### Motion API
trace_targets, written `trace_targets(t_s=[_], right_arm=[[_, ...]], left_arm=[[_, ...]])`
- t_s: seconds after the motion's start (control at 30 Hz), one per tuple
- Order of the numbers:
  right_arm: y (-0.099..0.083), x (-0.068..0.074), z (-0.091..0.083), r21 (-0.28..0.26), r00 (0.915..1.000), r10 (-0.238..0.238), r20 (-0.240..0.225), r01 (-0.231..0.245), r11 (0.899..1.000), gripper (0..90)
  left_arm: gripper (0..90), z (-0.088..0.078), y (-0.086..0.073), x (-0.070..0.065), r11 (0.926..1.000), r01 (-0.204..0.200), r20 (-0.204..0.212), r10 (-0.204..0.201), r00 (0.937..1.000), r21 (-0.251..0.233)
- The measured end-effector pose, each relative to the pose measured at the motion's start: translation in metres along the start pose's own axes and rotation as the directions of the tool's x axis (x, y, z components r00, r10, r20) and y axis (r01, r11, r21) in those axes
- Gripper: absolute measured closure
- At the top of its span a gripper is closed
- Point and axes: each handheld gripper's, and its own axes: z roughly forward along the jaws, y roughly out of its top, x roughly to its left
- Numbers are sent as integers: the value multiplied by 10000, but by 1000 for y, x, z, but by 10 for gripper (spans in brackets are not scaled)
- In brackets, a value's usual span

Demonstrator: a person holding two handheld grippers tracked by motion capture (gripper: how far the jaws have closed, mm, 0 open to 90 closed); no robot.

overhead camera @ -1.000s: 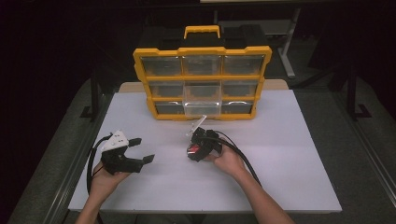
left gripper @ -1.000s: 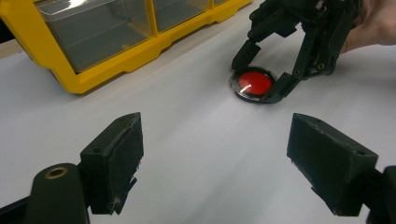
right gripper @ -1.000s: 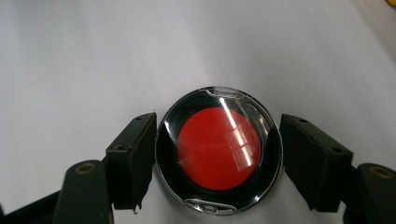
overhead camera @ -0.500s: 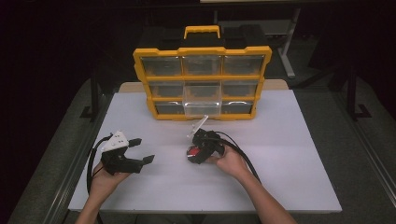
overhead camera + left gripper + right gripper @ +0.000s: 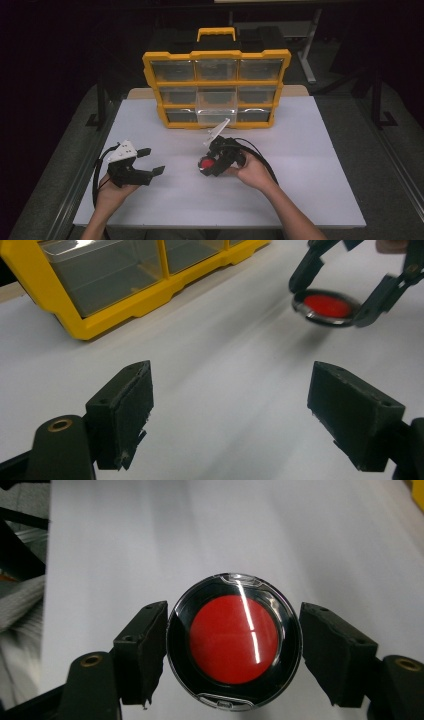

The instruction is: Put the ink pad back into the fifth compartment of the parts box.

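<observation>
High view: right gripper (image 5: 207, 165) clamped on a round black compact with a red centre (image 5: 205, 164), raised just above the white tabletop (image 5: 310, 165) in front of a yellow drawer organiser (image 5: 216, 85). Left gripper (image 5: 152, 161) resting low at the near left, well apart from the compact.

Risk from here, as a judgement: a grip on two opposite points of a smooth, glossy rim, so a slip or a spin between the pads (image 5: 142, 652) with any jerk or tilt of the hand, and a drop onto the tabletop. Possible too: the hinged lid springing ajar under side pressure, given the small catch visible at the lower edge in the right gripper view. Motion blur around the compact in the left gripper view suggests a lift in progress, the likeliest moment for such a slip.

Right gripper view: jaws spread wide yet fully occupied, each pad pressed against the compact's rim (image 5: 235, 642), left and right, the red face turned toward the camera with a streak of glare across it. Left gripper view: left gripper (image 5: 230, 415) gaping, nothing between the pads, bare tabletop beneath; farther off, the compact (image 5: 327, 307) pinched in the other gripper (image 5: 332, 310), the organiser's clear drawers (image 5: 105, 275) at the upper left.
</observation>
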Motion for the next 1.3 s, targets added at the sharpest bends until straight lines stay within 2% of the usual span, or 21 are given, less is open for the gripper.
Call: trace_targets(t_s=[0.17, 0.23, 0.33, 0.6, 0.77, 0.93, 0.97, 1.23, 1.3], right_arm=[[4, 1, -20, -395, 9997, 137, -192, -145, 9991, 287], [5, 2, -27, -478, 9999, 6, -111, -11, 9989, 287], [8, 4, -38, -668, 9997, 75, -246, -92, 9977, 287], [18, 7, -58, -837, 9990, -182, -419, 146, 9964, 287], [24, 7, -68, -873, 9984, -406, -390, 370, 9955, 287], [28, 6, -79, -896, 9984, -299, -473, 256, 9956, 287], [30, 7, -81, -846, 9983, -272, -516, 228, 9962, 287], [36, 5, -91, -908, 9975, -394, -591, 340, 9953, 287], [37, 4, -93, -937, 9976, -424, -544, 372, 9949, 287]], left_arm=[[182, -1, 0, 0, 10000, 0, -3, 0, 10000, -48], [182, 0, 0, -1, 10000, 11, -3, -11, 10000, -49], [182, 0, 0, -1, 10000, -53, -10, 53, 10000, 21], [180, 0, 1, -1, 9999, -118, 21, 118, 9999, -71], [181, 0, 1, -1, 9999, -81, 38, 81, 10000, -124], [181, -1, 1, -2, 9997, -49, -14, 49, 10000, -233], [181, -1, 1, -1, 9995, -171, -22, 171, 9999, -250], [181, -1, 1, -1, 9997, -129, 18, 129, 9999, -228], [181, 0, 1, -2, 9997, 20, 45, -19, 10000, -235]])
